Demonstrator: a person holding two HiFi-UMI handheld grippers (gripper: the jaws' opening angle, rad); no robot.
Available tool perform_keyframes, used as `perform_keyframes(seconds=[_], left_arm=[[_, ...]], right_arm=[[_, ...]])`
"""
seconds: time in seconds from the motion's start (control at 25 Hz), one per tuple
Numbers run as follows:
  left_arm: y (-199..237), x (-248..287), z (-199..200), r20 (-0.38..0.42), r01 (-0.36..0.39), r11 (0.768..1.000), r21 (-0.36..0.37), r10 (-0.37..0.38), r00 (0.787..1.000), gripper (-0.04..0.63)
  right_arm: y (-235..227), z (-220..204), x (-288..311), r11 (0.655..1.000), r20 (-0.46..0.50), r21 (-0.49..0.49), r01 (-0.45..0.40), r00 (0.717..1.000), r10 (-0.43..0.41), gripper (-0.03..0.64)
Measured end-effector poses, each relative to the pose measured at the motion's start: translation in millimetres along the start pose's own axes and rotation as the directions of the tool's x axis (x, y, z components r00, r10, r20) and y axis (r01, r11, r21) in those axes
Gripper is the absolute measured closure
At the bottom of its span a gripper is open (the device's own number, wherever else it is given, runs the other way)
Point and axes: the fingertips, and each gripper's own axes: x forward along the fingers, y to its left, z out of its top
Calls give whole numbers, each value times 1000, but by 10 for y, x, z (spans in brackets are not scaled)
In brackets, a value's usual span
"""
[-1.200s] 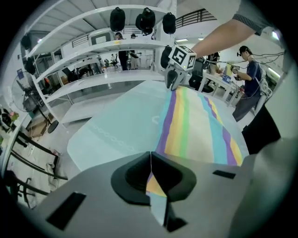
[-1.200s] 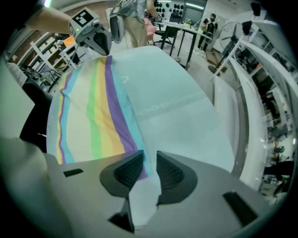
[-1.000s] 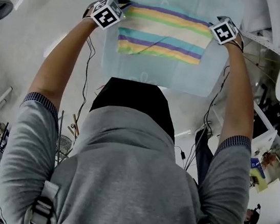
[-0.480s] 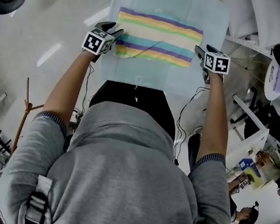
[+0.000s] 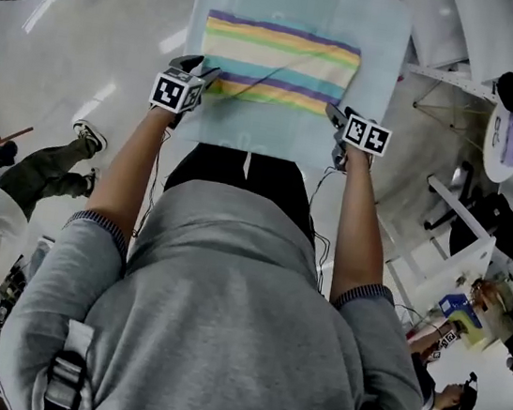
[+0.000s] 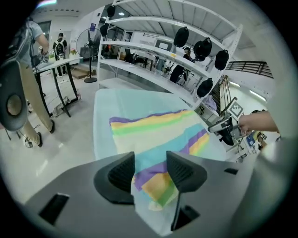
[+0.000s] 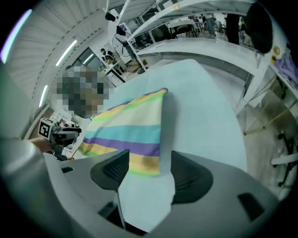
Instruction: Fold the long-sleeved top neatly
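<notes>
In the head view, the top (image 5: 279, 60) lies as a flat striped rectangle on the table (image 5: 379, 37), at your 12 o'clock. Your left gripper (image 5: 202, 72) is at the top's 7 o'clock corner and your right gripper (image 5: 337, 118) at its 5 o'clock corner. From here you cannot tell how the jaws stand. The fold reads as laid down, so you look to be at the letting-go step. In the left gripper view, your jaws are apart and opening. The near corner of the top shows between them, lying on the table with neither pad pressing on it. A small wrinkle sits at that corner, which the head view does not show. In the right gripper view, your jaws stand wider and are also opening. The top's other near corner lies flat between them, untouched, and its side edge runs straight away toward 12 o'clock. No sleeve shows in any view, so they are probably tucked inside. Next, lift both grippers clear without dragging the near edge, then smooth the left corner if it stays rumpled.
</notes>
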Motion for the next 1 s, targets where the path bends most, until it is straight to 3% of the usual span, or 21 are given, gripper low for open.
perform_keyframes(seconds=[0.12,0.24,0.32,0.4,0.44,0.48,0.56,0.64,0.8,0.84,0.92,1.0], left_arm=[[-221,-29,325,25,33,996,89,-35,999,356],[-648,52,704,10,122,965,233,-128,992,351],[-988,158,903,-25,187,921,342,-190,981,350],[-1319,310,1075,-80,247,847,471,-238,968,345],[-1479,398,1153,-119,279,793,542,-255,959,342],[-1632,492,1219,-167,313,725,614,-268,949,336],[-1915,691,1307,-276,387,557,735,-277,921,322],[-2177,869,1345,-382,461,390,797,-265,885,319],[-2673,1204,1287,-525,551,96,829,-204,826,308],[-2786,1298,1251,-552,563,13,826,-183,814,307],[-2941,1461,1149,-612,589,-175,789,-132,780,307],[-2975,1598,1018,-676,621,-351,701,-51,735,307]], right_arm=[[49,-62,9,999,32,47,-13,999,12,319],[79,-70,-36,998,55,63,-12,998,9,316],[95,-51,-87,999,63,49,-13,998,10,316],[106,-21,-131,999,74,36,-16,997,13,316],[111,-8,-145,999,83,37,-16,996,12,316],[117,0,-152,999,94,44,-14,995,10,316],[131,-2,-147,997,120,73,-9,993,0,314],[132,0,-126,995,137,98,-2,991,-11,314],[64,18,-86,995,146,97,7,989,-21,313],[33,13,-72,995,147,95,11,989,-25,313],[27,-1,-14,994,152,103,17,988,-33,313],[101,-2,74,993,157,119,11,987,-30,311]])
